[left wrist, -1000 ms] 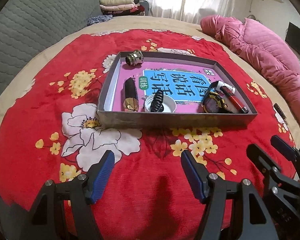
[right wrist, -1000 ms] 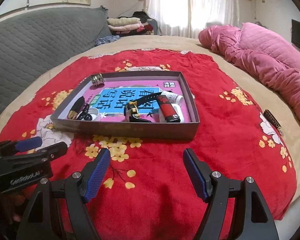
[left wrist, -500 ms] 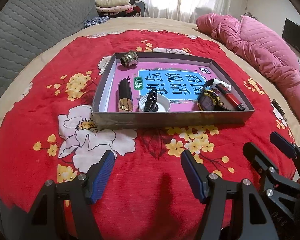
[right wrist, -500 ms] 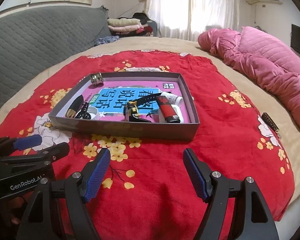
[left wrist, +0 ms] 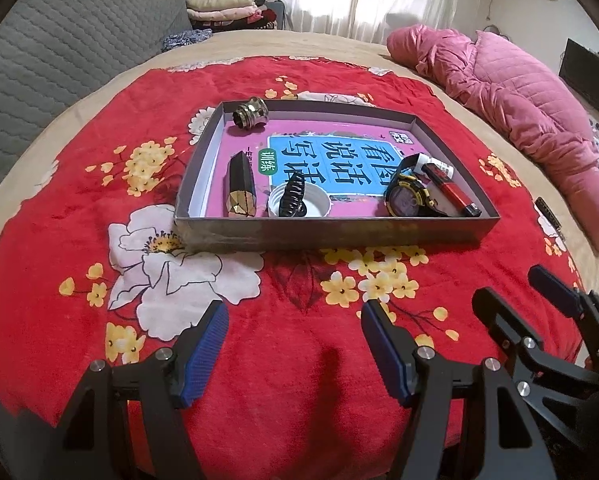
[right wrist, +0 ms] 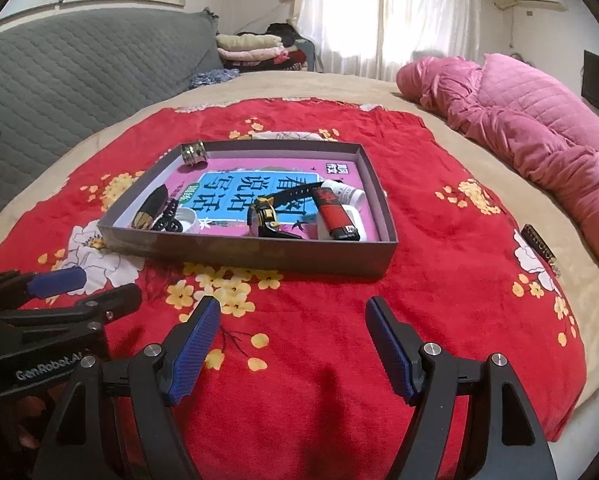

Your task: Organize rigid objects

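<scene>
A shallow grey box (left wrist: pixel 331 232) (right wrist: pixel 259 252) with a pink and blue printed floor lies on the red flowered blanket. In it are a metal fitting (left wrist: pixel 249 113) (right wrist: pixel 194 153), a black and gold case (left wrist: pixel 240 189) (right wrist: pixel 152 208), a black hair claw (left wrist: pixel 292 200) on a white lid (left wrist: pixel 317 205), a black and yellow watch (left wrist: pixel 409 196) (right wrist: pixel 265 212), a red lighter (left wrist: pixel 451 192) (right wrist: pixel 336 214) and a small white bottle (right wrist: pixel 345 192). My left gripper (left wrist: pixel 295 340) and right gripper (right wrist: pixel 293 334) hover open and empty over the blanket, short of the box's near wall.
The red blanket (left wrist: pixel 99 200) covers a beige bed. A pink quilted coat (left wrist: pixel 519 112) lies at the right. A grey padded headboard (right wrist: pixel 79 80) stands at the left, folded clothes (right wrist: pixel 255 48) at the back. A small dark flat object (right wrist: pixel 539 242) lies near the blanket's right edge.
Both grippers have pulled back slightly and tilted up, so the box sits a little farther and lower in view. Nothing in the box moved, and both grippers stayed open.
</scene>
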### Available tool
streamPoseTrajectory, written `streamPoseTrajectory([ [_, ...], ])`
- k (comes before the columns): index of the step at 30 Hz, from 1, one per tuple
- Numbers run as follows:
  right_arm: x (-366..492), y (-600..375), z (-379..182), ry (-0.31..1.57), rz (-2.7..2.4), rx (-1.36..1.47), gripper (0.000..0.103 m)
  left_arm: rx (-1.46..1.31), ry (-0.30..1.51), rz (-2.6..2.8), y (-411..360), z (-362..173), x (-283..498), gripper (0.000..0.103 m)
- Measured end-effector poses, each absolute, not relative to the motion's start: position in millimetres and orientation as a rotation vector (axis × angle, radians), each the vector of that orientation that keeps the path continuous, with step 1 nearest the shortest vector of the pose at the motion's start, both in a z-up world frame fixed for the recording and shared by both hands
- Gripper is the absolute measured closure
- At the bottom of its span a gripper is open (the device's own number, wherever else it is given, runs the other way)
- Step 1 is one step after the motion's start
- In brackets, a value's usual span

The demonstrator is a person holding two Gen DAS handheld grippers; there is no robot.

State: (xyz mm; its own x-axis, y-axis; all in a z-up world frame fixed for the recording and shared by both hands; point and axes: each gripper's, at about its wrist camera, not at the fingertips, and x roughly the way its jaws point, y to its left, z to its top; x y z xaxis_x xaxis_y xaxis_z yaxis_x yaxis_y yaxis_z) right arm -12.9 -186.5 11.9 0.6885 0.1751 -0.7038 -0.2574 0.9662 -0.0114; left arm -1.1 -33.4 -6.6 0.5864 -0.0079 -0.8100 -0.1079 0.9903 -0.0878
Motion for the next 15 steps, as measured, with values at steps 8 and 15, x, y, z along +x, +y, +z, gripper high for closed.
streamPoseTrajectory([
  [8, -10.1, -189.6, 8.9, 0.794, 0.239, -0.103, 0.027, -0.125, 0.948, 0.061, -33.1, -7.0, -2.4, 0.035],
  [15, -9.1, -189.7, 6.9, 0.802, 0.235, -0.102, 0.027, -0.12, 0.951, 0.058, -33.6, -7.2, -1.9, 0.035],
])
